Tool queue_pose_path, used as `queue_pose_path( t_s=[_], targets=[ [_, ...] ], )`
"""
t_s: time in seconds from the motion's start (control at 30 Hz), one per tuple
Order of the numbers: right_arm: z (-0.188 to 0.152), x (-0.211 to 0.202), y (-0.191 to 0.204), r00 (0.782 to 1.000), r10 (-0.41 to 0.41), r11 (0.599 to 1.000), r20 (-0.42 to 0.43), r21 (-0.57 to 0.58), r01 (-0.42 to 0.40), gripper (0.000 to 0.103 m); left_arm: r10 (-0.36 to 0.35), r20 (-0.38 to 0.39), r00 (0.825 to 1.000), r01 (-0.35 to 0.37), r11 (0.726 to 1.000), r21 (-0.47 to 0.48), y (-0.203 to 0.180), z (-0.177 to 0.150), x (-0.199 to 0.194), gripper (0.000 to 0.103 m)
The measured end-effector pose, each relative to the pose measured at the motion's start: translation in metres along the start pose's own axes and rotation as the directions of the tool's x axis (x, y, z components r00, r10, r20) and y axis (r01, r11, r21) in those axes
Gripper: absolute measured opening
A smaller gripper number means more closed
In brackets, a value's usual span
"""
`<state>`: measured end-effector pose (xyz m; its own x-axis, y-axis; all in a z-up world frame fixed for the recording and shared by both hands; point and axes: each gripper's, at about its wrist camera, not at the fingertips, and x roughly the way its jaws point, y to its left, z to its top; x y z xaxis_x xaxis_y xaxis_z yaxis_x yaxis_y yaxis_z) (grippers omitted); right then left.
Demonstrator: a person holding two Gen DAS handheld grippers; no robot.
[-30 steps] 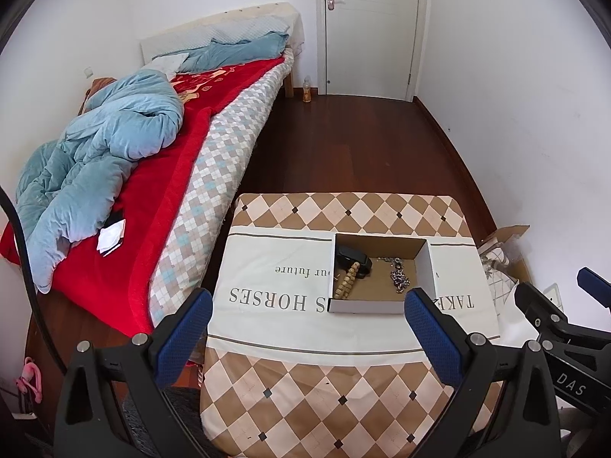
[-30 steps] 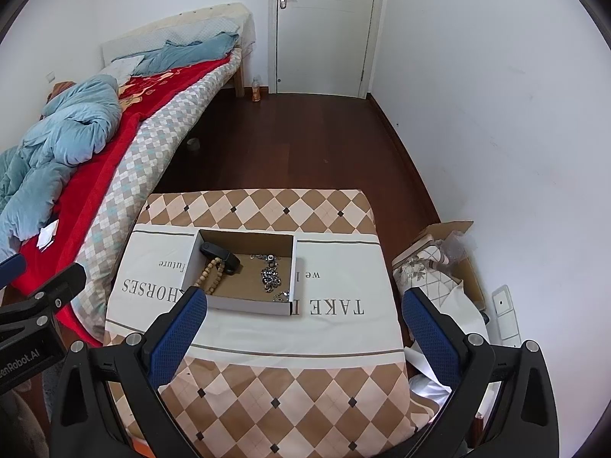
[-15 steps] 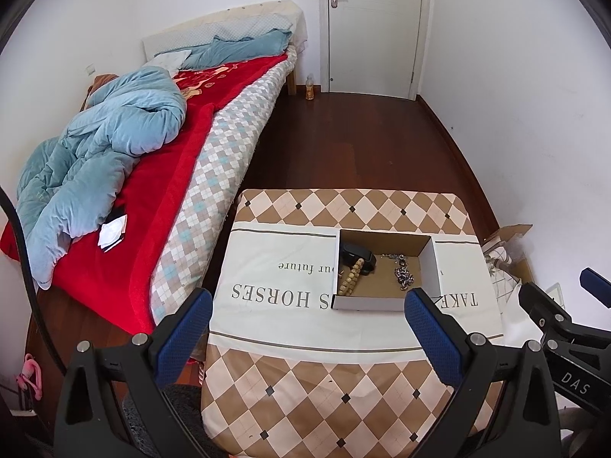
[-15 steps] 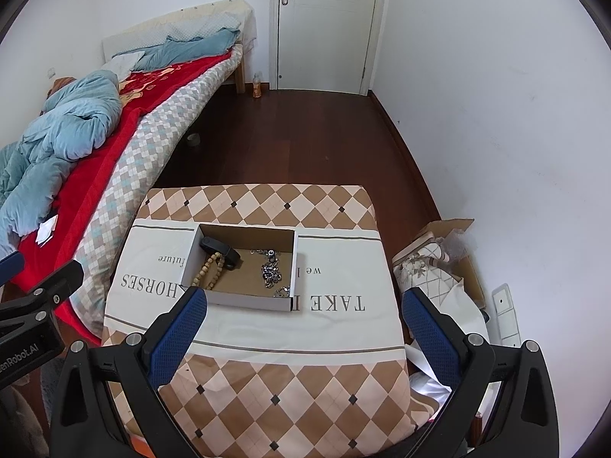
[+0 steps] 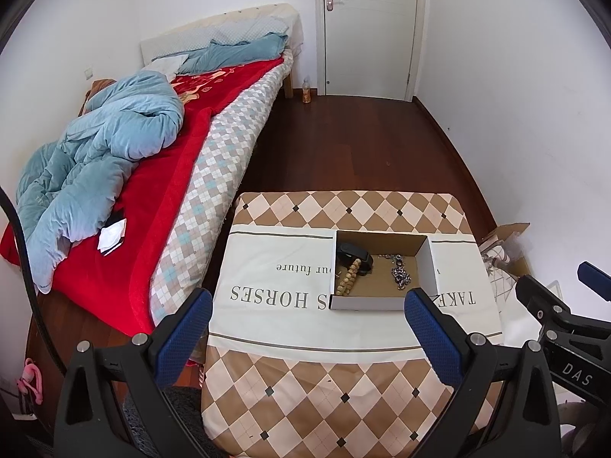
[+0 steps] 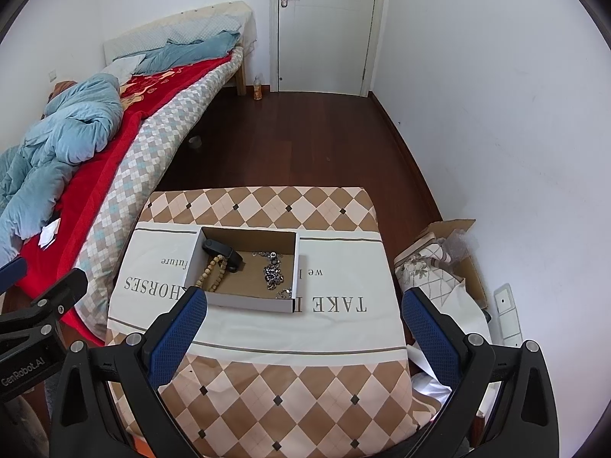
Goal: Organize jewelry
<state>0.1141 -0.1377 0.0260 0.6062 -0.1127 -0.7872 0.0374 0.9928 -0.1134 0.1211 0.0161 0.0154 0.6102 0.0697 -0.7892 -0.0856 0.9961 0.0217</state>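
Note:
A shallow cardboard box [image 5: 427, 263] [image 6: 244, 299] sits on a table covered by a checked cloth [image 5: 298, 374] [image 6: 290, 381]. In the box lie a black band [image 5: 353, 255] [image 6: 223, 251], a wooden bead bracelet [image 5: 348, 278] [image 6: 212, 273] and a silver chain [image 5: 399, 274] [image 6: 273, 273]. My left gripper [image 5: 305, 337] is open and empty, held high in front of the table. My right gripper [image 6: 301, 336] is open and empty too, also above the near half of the table.
A bed [image 5: 198, 175] with a red blanket and a blue duvet [image 5: 99, 152] stands left of the table. A cardboard box with cloth and paper [image 6: 439, 263] lies on the floor at the right wall. A white door [image 6: 324, 26] is at the far end.
Both grippers have drawn back and up a little from the table. The box and jewelry have not moved. Both stay open.

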Motion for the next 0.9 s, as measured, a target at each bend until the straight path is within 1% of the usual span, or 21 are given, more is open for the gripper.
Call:
queue_pose_path(
  t_s=[0.9],
  targets=[
    [0.0026, -0.0071, 0.0014, 1.0, 0.006, 1.0, 0.009, -0.006, -0.006, 0.103, 0.008, 0.017, 1.0, -0.008, 1.0, -0.002, 0.0007, 0.0046, -0.01, 0.103]
  ],
)
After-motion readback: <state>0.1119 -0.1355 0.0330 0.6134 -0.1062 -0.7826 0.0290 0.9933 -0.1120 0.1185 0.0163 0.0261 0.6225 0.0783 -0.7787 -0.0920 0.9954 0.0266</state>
